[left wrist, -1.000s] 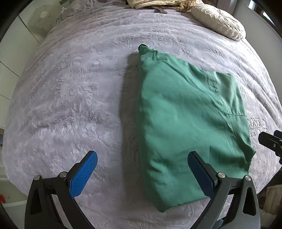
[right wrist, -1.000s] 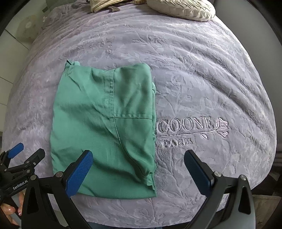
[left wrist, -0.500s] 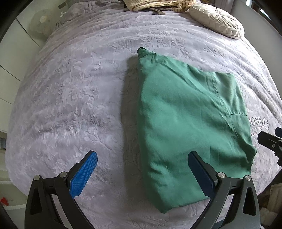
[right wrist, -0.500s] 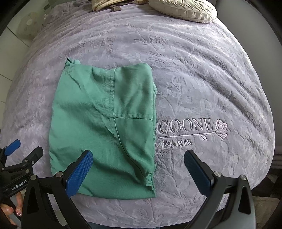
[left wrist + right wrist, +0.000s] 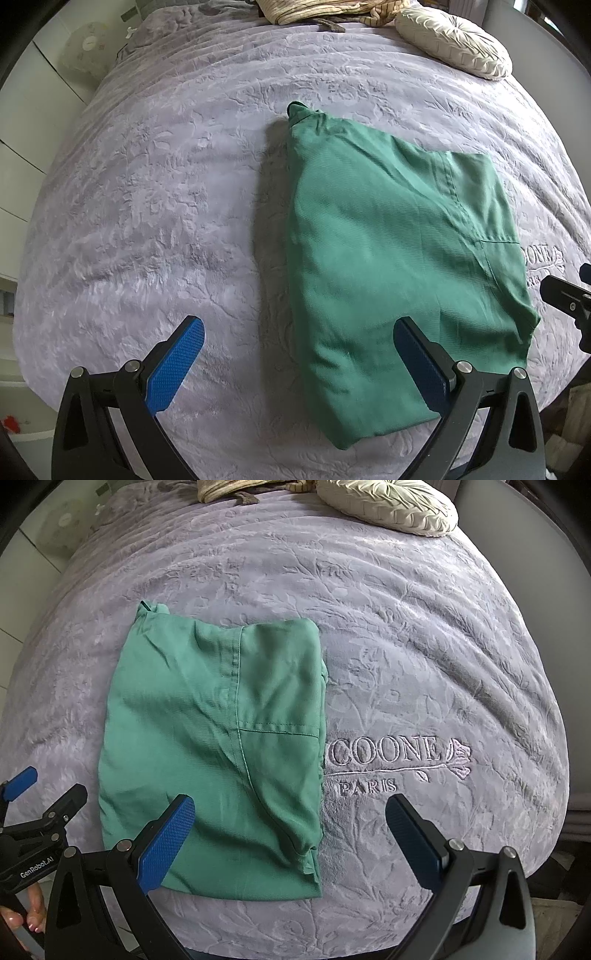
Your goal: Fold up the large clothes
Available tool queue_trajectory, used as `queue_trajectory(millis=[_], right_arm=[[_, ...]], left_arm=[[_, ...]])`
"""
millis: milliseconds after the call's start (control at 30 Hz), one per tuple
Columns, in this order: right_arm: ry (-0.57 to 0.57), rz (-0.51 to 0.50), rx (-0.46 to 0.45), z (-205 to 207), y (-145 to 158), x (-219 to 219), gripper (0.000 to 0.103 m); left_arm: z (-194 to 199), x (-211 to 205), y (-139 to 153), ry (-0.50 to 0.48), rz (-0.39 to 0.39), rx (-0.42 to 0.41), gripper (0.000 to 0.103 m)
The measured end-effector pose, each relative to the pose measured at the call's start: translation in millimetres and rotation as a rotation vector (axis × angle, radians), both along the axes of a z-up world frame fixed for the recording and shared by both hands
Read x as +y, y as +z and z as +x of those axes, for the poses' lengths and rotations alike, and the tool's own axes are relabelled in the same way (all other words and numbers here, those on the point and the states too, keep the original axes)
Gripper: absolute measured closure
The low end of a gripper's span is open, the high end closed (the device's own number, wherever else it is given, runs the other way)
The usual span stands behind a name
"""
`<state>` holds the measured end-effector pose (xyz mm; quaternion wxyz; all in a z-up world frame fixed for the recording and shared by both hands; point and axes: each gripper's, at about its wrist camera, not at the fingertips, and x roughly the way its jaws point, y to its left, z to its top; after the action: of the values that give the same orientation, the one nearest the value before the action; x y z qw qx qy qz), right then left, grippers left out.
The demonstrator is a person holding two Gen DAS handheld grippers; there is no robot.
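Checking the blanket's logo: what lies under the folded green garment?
The green garment rests on the lavender blanket; its right edge covers the start of the embroidered lettering. The hidden letters cannot be read.

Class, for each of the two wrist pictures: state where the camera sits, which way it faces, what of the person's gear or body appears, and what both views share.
Left wrist: on the left gripper, looking across the bed; the right gripper shows at the right edge.
Right wrist: on the right gripper, facing likewise; the left gripper and fingers show at left.
Shared: green garment, purple bedspread, cream pillow.
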<state>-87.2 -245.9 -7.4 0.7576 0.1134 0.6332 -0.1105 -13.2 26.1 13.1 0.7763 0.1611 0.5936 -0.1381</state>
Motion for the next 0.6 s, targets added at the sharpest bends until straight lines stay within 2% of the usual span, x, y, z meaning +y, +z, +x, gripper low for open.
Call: queue_trajectory(millis=[600], right_arm=[[0.000, -0.003, 0.003, 1.3, -0.7, 0.4, 0.000]], left_arm=[[2.0, -1.7, -1.5, 0.000, 0.004, 0.003, 0.000]])
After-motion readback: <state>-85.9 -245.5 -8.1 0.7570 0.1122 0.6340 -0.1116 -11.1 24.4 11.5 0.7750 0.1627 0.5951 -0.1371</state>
